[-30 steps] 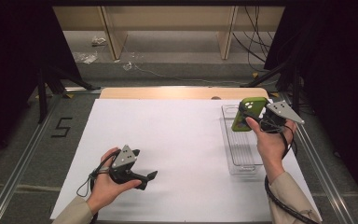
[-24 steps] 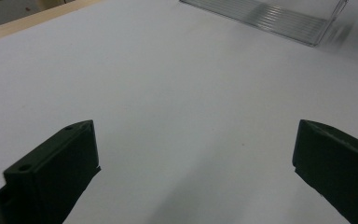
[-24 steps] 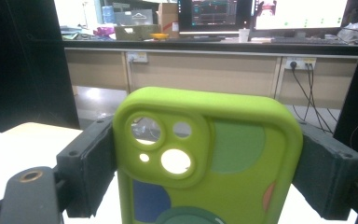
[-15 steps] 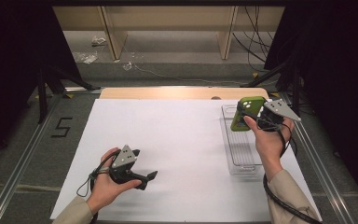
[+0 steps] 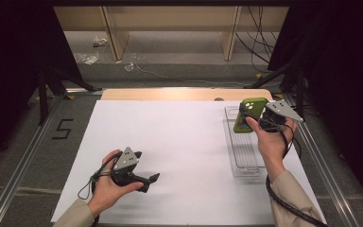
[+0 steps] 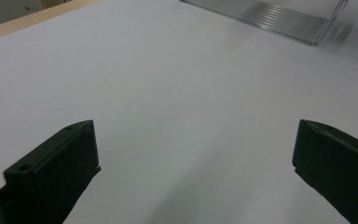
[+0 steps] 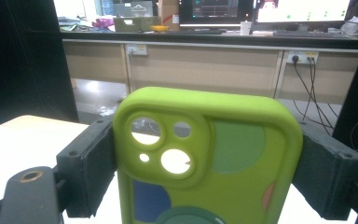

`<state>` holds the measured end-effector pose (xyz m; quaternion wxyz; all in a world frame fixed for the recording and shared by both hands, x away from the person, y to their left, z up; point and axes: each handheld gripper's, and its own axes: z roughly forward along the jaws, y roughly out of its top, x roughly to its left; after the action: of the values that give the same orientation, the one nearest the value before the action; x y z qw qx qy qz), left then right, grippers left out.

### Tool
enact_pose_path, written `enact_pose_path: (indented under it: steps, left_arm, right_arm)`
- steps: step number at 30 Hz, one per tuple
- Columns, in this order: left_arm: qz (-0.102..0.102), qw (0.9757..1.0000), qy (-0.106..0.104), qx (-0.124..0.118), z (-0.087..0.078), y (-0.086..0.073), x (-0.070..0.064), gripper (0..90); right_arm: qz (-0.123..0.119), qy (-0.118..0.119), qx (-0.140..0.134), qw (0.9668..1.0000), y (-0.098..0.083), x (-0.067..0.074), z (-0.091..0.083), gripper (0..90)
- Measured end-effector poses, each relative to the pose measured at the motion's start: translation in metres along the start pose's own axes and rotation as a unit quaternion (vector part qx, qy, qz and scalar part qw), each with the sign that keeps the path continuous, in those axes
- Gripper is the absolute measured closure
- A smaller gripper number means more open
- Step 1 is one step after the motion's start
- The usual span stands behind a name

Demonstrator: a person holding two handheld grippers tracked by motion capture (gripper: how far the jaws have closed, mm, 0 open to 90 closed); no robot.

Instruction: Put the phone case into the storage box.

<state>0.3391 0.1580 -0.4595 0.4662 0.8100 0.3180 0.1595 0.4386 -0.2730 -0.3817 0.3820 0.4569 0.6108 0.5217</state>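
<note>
My right gripper is shut on a lime-green phone case, held upright above the far end of a clear plastic tray. In the right gripper view the case fills the gap, its black jaws pressing both long edges; camera cut-outs and dark green, blue and orange shapes show on it. My left gripper rests low over the white sheet at the front left, jaws open and empty. The left gripper view shows its fingers wide apart over bare white surface, with the tray far off.
The white sheet covers a wooden table with metal rails along both sides. A "5" mark lies on the grey surface at the left. Cables and table legs stand on the floor behind.
</note>
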Motion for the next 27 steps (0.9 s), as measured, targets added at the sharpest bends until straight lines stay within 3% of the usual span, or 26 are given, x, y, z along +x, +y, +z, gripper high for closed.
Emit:
enact_pose_path:
  steps: [27]
  left_arm:
    - [0.003,1.0,0.001,-0.001,-0.002,0.0,0.001,0.0]
  right_arm:
    - [0.0,-0.006,0.011,0.9999,0.001,-0.004,0.013,17.2]
